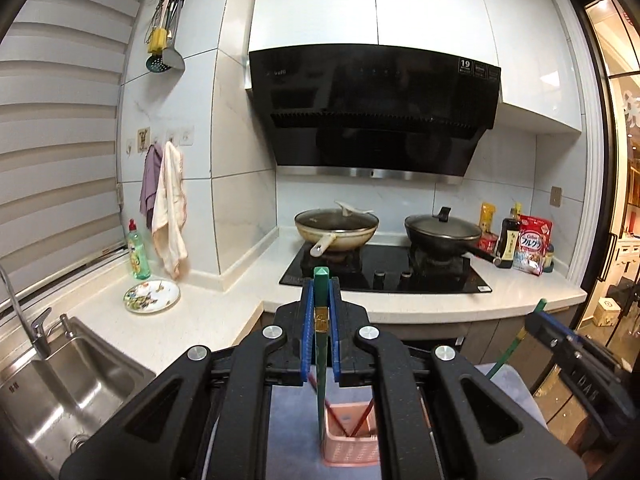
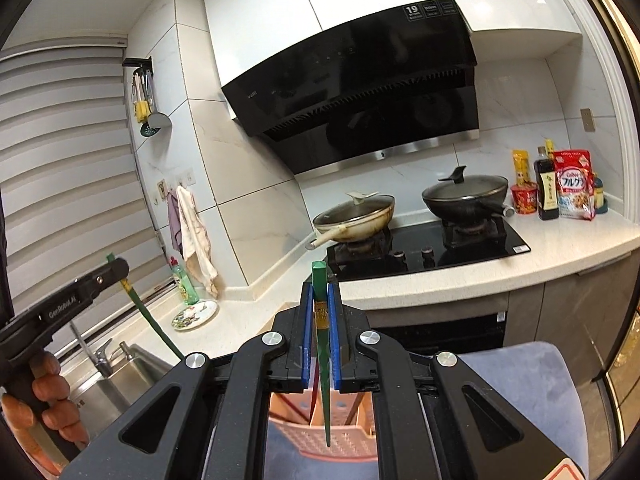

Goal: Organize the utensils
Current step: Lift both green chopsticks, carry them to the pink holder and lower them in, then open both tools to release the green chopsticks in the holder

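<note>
- Kitchen counter [image 1: 208,320] and stove [image 1: 384,276] fill the background, past both grippers.
- Left gripper [image 1: 320,320]: jaws pinch a green chopstick [image 1: 320,344], long axis running twelve to six.
- Right gripper [image 2: 320,332]: jaws pinch a second green chopstick [image 2: 322,360], likewise upright.
- Pink basket [image 1: 350,444] sits at six o'clock under both tips; neither hand looks clearly nearer.

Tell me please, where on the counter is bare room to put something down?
Bare counter lies between the patterned plate and the hob, also along the hob's front edge. It is crowded right of the hob, around the soy bottle and the cereal bag.
</note>
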Tool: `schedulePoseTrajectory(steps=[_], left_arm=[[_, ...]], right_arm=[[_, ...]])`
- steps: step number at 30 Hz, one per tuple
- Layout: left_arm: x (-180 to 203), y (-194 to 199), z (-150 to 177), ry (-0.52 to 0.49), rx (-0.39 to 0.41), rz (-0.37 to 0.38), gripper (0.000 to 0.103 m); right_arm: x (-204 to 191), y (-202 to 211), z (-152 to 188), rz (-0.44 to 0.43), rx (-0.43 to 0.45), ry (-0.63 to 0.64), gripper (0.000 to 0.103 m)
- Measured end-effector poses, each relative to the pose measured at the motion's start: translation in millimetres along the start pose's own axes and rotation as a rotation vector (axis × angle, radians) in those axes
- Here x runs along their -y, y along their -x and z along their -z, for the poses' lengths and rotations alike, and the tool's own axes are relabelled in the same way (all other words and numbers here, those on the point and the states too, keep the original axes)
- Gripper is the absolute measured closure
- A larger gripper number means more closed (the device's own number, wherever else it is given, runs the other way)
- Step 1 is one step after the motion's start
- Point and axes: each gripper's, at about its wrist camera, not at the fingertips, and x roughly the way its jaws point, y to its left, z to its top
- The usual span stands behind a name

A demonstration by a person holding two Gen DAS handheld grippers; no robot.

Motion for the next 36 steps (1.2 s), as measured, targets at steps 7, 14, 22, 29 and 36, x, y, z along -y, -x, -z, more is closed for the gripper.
schedulePoseTrajectory(steps=[7, 14, 22, 29, 36], left_arm=[[14.1, -35.5, 3.6, 0.015, -0.003, 0.023, 0.096], [16.3, -61.6, 27.5, 0.028, -0.05, 0.035, 0.096], [15.6, -77.5, 57.2, 0.025, -0.122, 0.04, 0.096], [11.1, -82.5, 74.7, 0.018, -0.162, 0.022, 0.094], [4.9, -73.0, 78.6, 0.026, -0.169, 0.006, 0.079]], right_arm=[[1.6, -27.1, -5.0, 0.002, 0.01, -0.001, 0.096], [15.5, -51.3, 21.2, 0.019, -0.053, -0.006, 0.096], [24.6, -74.8, 56.9, 0.044, -0.132, -0.008, 0.096], [23.8, -79.0, 70.0, 0.052, -0.156, -0.003, 0.09], [13.7, -64.0, 65.7, 0.043, -0.141, 0.026, 0.088]])
